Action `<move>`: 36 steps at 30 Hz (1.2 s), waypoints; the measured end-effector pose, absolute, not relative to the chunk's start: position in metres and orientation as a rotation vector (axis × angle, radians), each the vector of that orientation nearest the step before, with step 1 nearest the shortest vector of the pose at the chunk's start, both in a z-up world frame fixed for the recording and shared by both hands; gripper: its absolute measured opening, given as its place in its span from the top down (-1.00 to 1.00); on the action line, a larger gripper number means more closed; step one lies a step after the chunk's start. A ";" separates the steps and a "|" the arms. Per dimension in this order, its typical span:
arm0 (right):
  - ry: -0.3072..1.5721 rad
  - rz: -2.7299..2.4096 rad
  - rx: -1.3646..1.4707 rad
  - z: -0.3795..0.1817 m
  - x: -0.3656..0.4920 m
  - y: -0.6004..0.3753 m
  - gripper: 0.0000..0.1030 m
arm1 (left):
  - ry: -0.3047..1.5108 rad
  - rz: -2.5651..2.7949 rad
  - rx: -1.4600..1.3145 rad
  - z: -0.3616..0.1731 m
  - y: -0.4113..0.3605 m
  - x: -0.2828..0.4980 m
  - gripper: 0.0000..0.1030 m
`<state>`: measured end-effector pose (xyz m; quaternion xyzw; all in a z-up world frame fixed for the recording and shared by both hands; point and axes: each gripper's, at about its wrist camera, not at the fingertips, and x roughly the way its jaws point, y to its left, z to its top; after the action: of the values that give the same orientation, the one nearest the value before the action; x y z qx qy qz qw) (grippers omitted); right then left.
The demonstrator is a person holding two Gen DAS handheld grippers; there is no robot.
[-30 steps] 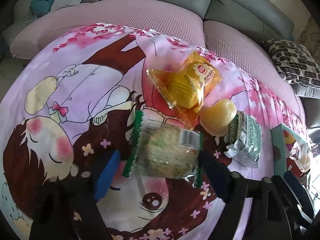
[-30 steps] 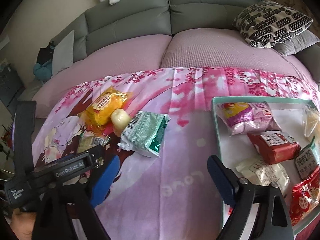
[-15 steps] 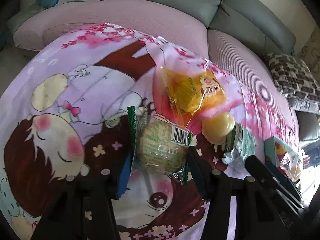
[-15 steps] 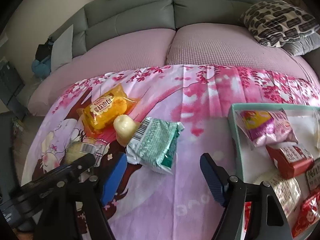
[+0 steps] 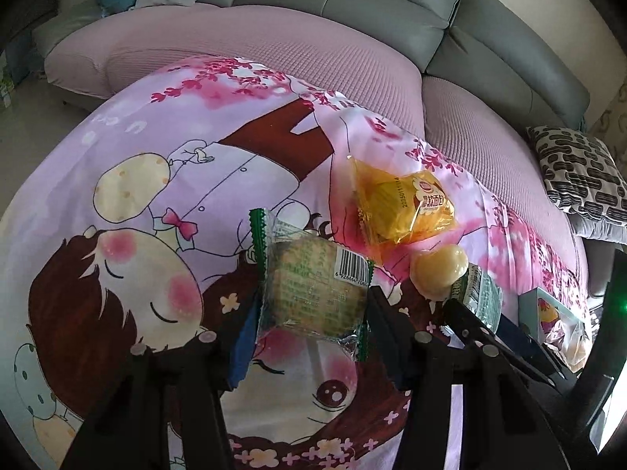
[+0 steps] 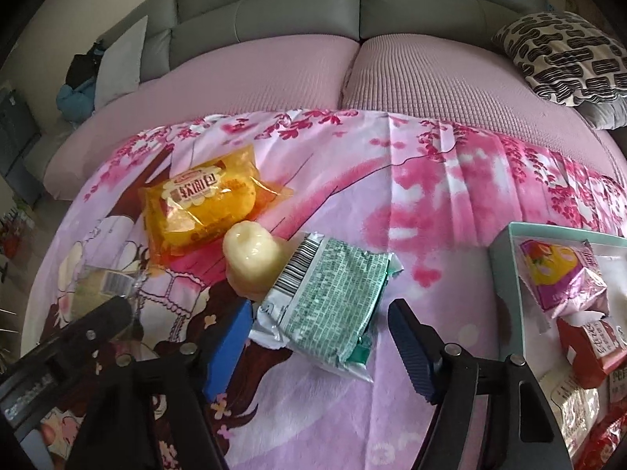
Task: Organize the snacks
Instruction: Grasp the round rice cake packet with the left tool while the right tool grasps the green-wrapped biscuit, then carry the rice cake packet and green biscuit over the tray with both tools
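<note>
The left gripper (image 5: pixel 309 327) has closed in and now pinches the round pale cake in its clear green-edged wrapper (image 5: pixel 311 290) by its two sides, over the cartoon-print pink blanket (image 5: pixel 129 164). The right gripper (image 6: pixel 319 342), jaws just narrowing yet clear of contact, straddles the silver-green foil packet (image 6: pixel 327 301), whose long axis runs diagonally away from the fingers. The teal-rimmed tray (image 6: pixel 503 270) of sorted snacks lies to its right, so that's the nearer hand.
</note>
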<state>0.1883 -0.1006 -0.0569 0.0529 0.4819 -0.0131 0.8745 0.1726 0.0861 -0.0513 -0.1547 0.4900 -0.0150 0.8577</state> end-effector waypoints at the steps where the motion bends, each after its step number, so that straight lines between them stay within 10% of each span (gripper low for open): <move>1: 1.009 -0.027 0.111 -0.058 0.190 -0.100 -0.41 | 1.029 -0.032 -0.324 -0.051 0.086 0.173 -0.07; 11: 0.995 -0.047 0.098 -0.056 0.180 -0.100 -0.11 | 1.018 -0.032 -0.309 -0.044 0.083 0.169 -0.07; 36: 0.874 -0.132 0.268 0.003 0.083 -0.151 -0.09 | 0.891 -0.137 -0.146 0.019 0.021 0.145 -0.07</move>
<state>0.0826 -0.1511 0.0030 0.1291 0.4216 -0.0637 0.8953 0.1450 0.0210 0.0194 -0.0704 0.4300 -0.0662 0.8977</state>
